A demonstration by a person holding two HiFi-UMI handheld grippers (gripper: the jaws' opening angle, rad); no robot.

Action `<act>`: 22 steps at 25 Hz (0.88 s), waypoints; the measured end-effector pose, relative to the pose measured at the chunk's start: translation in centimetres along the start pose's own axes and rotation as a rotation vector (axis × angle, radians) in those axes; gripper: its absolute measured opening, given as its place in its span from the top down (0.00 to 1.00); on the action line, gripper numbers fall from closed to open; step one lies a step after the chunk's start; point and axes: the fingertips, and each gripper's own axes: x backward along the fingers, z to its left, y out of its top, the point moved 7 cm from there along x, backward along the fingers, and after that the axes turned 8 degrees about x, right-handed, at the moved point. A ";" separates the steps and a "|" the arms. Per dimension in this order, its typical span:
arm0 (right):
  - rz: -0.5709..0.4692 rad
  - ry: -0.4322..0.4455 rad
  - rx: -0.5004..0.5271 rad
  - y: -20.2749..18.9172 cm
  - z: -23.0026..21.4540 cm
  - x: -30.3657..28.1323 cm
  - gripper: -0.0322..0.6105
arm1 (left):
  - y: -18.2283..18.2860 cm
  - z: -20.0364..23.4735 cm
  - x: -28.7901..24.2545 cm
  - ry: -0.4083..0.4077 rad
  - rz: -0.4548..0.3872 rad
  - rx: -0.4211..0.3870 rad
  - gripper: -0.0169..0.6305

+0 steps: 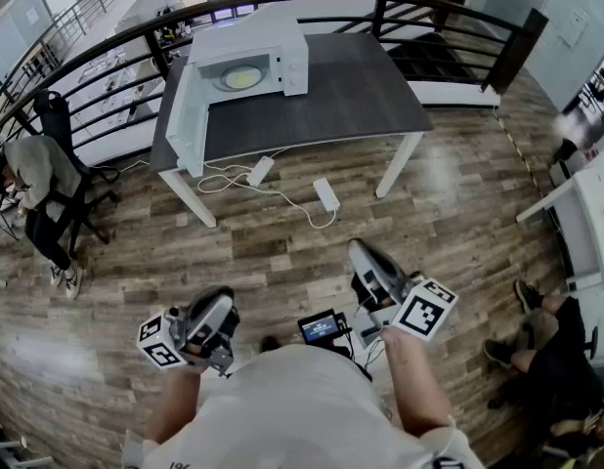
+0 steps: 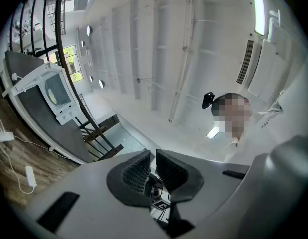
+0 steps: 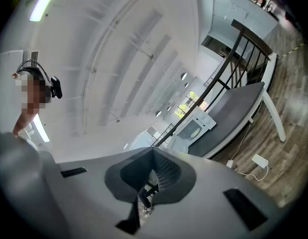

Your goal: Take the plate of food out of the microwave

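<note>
Wood floor (image 1: 282,252), head view: at 11 o'clock, on a dark table (image 1: 361,96), a white microwave (image 1: 282,42) stands door open with the plate of food (image 1: 241,77) inside. Left gripper (image 2: 152,156): jaws narrowly parted, empty. Right gripper (image 3: 154,153): jaws closed, empty.

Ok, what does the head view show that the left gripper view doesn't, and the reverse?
Only the head view: both grippers from above, the left gripper and the right gripper, plus a seated person at the left edge.

Only the left gripper view: its own jaws close up, slightly apart with nothing between them, the ceiling and the wearer's head camera.

Both: the white microwave on the grey table, its door open with the plate inside, and white adapters on the floor.
</note>
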 end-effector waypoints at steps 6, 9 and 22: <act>-0.008 -0.003 -0.027 -0.4 -0.2 0.0 0.96 | 0.1 0.1 -0.2 0.000 0.001 -0.006 0.91; -0.005 -0.007 -0.036 -0.4 -0.4 -0.1 0.96 | 0.1 0.1 -0.3 0.001 0.003 -0.003 0.91; 0.006 -0.021 0.008 -0.5 -0.4 0.0 0.96 | -0.2 0.3 0.1 0.006 0.000 0.003 0.91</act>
